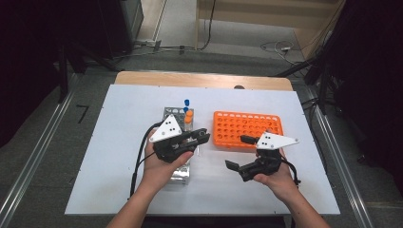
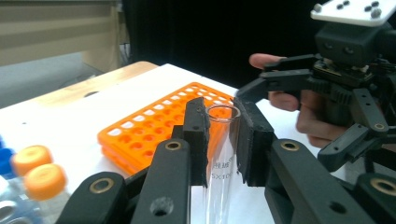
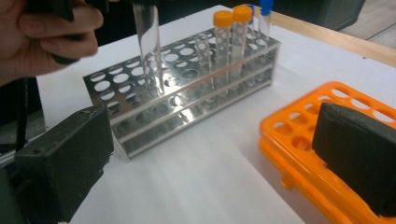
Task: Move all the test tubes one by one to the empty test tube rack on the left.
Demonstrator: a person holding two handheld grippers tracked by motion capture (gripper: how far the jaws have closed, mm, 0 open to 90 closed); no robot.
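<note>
Surface: a white table top (image 1: 119, 142) in the middle of the high view, with a wooden edge along its far side and grey floor all round.
Metal rack: a shiny steel tube rack (image 1: 183, 173) lies left of centre in the high view, partly under the left hand; in the right gripper view (image 3: 187, 93) it runs across the upper middle.
Capped tubes: two orange-capped tubes (image 3: 232, 37) and a blue-capped tube (image 3: 265, 14) stand upright at the rack's far end, upper right of centre in the right gripper view.
Orange rack: an orange plastic rack (image 1: 247, 128) lies flat right of centre in the high view, near the metal rack but apart from it.
Left gripper: the left gripper (image 2: 223, 140) rises from the bottom centre of its own view, jaws clamped on an open glass tube.
Glass tube: the clear, uncapped glass tube (image 2: 222, 154) is held upright between the pads; in the right gripper view (image 3: 148, 42) it hangs at upper left over the metal rack's holes.
Right gripper: the right gripper (image 1: 237, 154) sits lower right of centre in the high view, jaws wide apart, nothing between them.
</note>
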